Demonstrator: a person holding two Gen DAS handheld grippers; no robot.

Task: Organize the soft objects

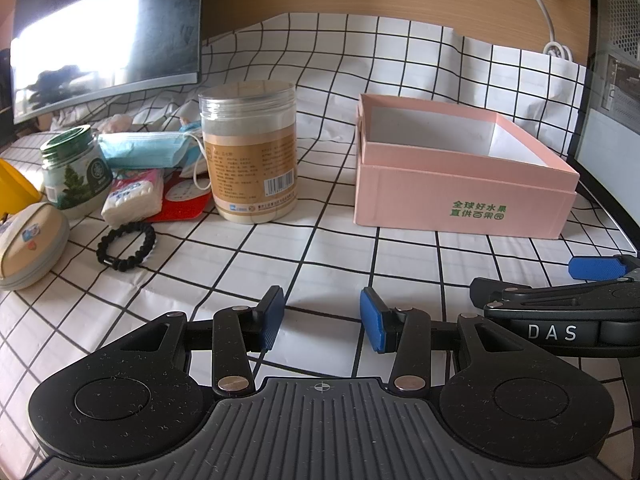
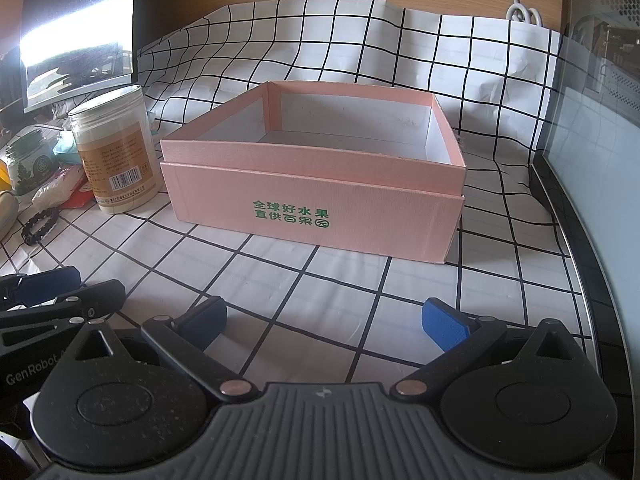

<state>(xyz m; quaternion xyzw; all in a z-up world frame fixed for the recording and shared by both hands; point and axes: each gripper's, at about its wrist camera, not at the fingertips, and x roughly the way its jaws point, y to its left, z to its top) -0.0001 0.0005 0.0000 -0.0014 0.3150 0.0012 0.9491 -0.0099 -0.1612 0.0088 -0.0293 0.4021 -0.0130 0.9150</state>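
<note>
An empty pink box [image 1: 460, 200] [image 2: 316, 204] with green lettering stands on the checked cloth. Soft things lie at the left: blue face masks [image 1: 144, 148], a white tissue pack [image 1: 134, 196], a black hair tie [image 1: 126, 246] and a beige pouch [image 1: 28, 244]. My left gripper [image 1: 322, 318] is open and empty, low over the cloth in front of the jar. My right gripper [image 2: 324, 320] is wide open and empty in front of the box; it also shows at the right of the left wrist view [image 1: 560, 300].
A tall clear jar with a tan label [image 1: 250, 152] [image 2: 114, 152] stands between the pile and the box. A green-lidded jar [image 1: 74, 170], a red packet [image 1: 182, 200], a monitor [image 1: 108, 36] at back left, and a computer case [image 2: 600, 120] on the right.
</note>
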